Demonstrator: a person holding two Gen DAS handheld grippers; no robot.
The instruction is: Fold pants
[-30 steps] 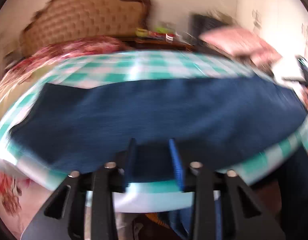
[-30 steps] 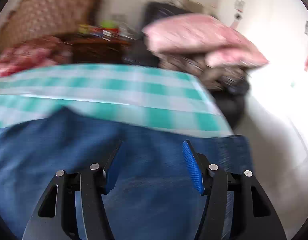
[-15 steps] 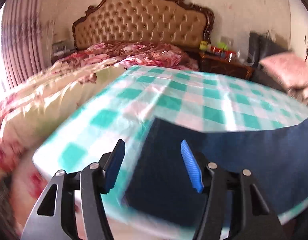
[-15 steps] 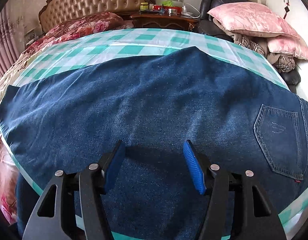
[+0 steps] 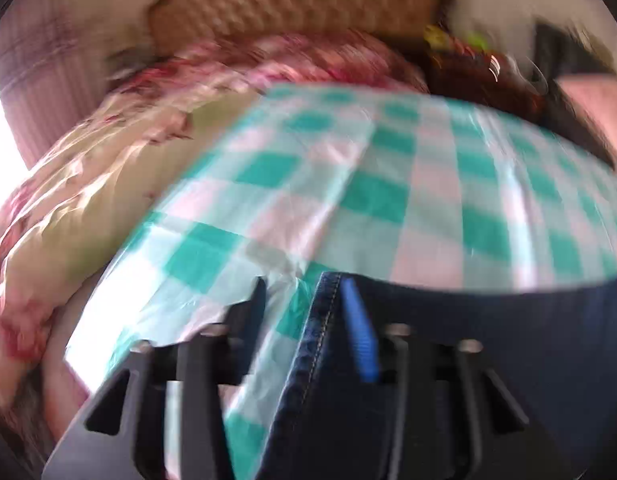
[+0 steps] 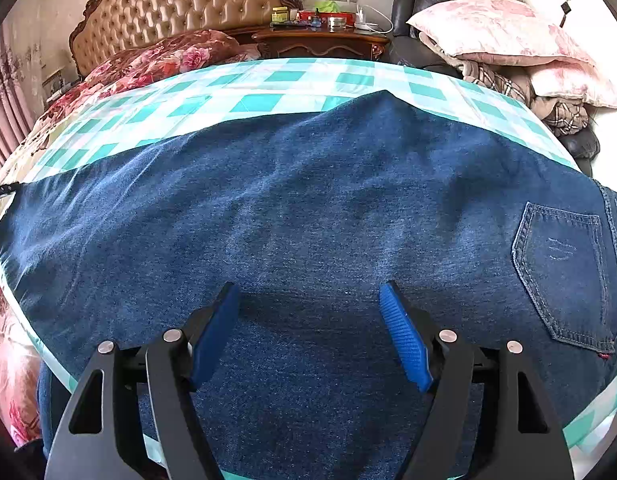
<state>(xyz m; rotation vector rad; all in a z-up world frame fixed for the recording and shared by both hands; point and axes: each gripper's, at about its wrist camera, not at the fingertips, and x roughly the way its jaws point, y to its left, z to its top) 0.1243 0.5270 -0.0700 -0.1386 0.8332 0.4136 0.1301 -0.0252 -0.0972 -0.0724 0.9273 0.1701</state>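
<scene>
Pants (image 6: 308,216) stretched lengthwise along the bench (image 6: 268,80), hem end between the released left tool (image 5: 304,300), right tool (image 6: 308,304) released over the middle.

The left black plastic two-finger gripper (image 5: 304,308) is seen blurred: black angular finger frames with triangular cut-outs, dull silver screw heads, and one ribbed blue pad (image 5: 360,344). The right black plastic two-finger gripper (image 6: 310,320) is shown sharply, with matching black frames, four round silver screws and two ribbed blue pads (image 6: 406,344).
</scene>
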